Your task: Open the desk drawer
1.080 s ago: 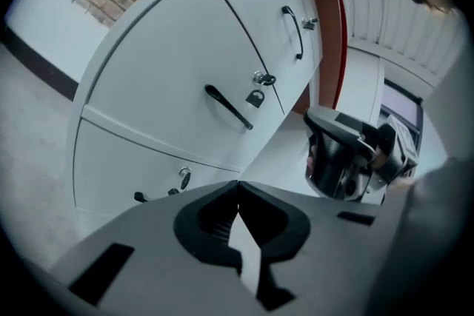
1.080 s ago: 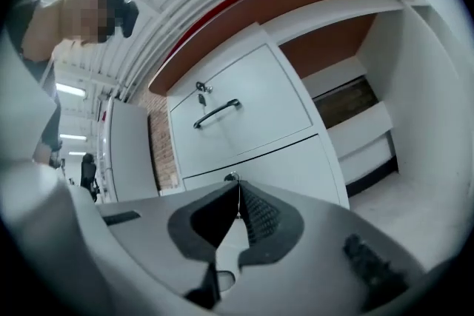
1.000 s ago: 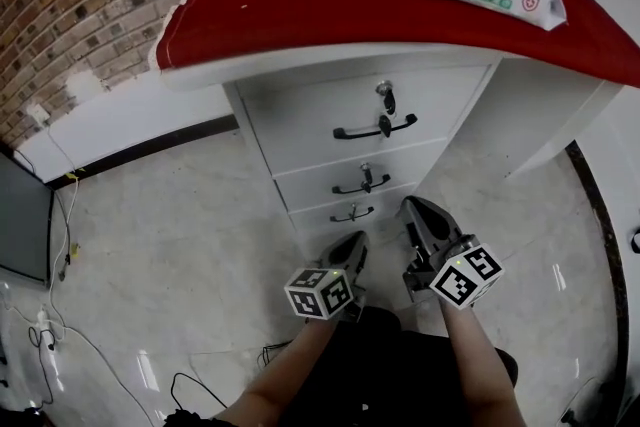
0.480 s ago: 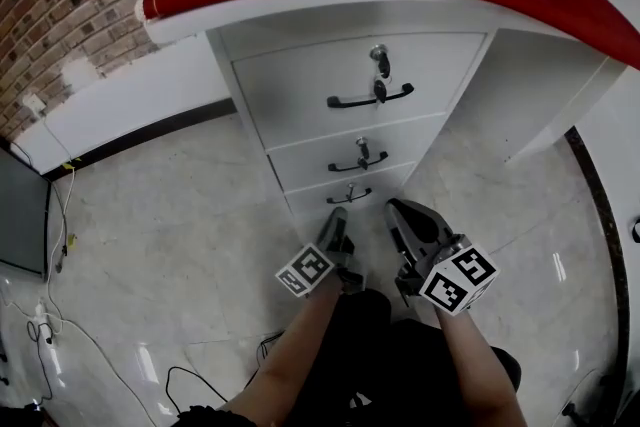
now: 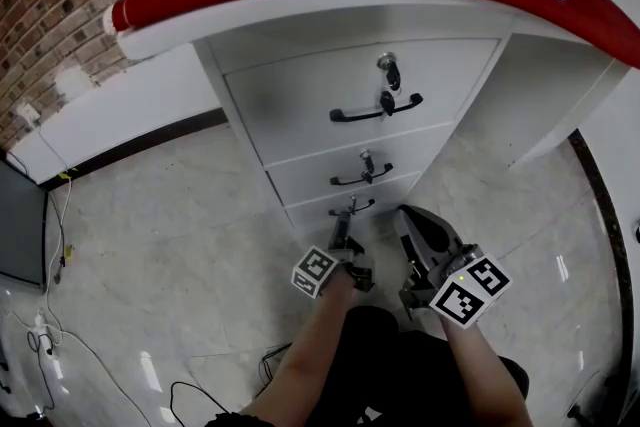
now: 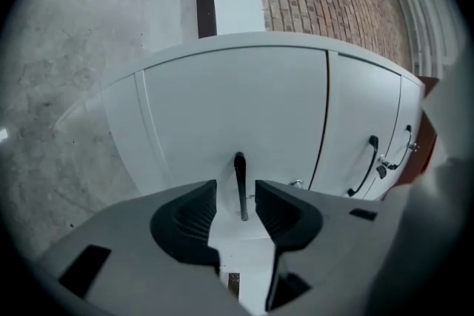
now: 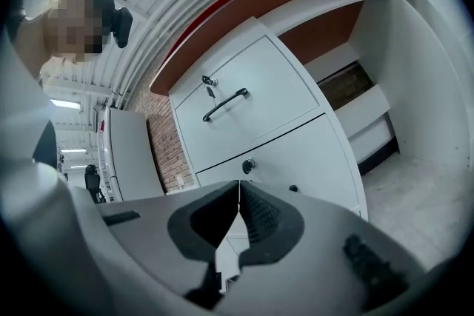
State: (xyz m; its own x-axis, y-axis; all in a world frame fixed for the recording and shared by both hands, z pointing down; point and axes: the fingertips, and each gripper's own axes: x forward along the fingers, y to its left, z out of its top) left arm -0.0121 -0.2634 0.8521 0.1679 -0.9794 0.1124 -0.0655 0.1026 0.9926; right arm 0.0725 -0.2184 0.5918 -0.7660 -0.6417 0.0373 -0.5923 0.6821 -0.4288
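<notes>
The left gripper [image 6: 235,197] has just been opening its jaws. They now stand apart with the bottom handle [image 6: 239,185] in the gap, its bar running along the slot and neither pad pressing it. This looks like the set-up for a grip rather than a grip itself. The hand is rolled onto its side, so one jaw sits above the bar and one below, which suits a level handle. The gripper points about level at the drawer [image 6: 222,107] front just ahead of the jaws, and that front appears fully shut. The right gripper [image 7: 238,212] hangs beside the left, its jaws closed on nothing and pointed level, probably parked clear of the pull. Above the left jaws, up the stack, the middle handle [image 5: 361,178] and top handle [image 5: 376,109] are untouched.
</notes>
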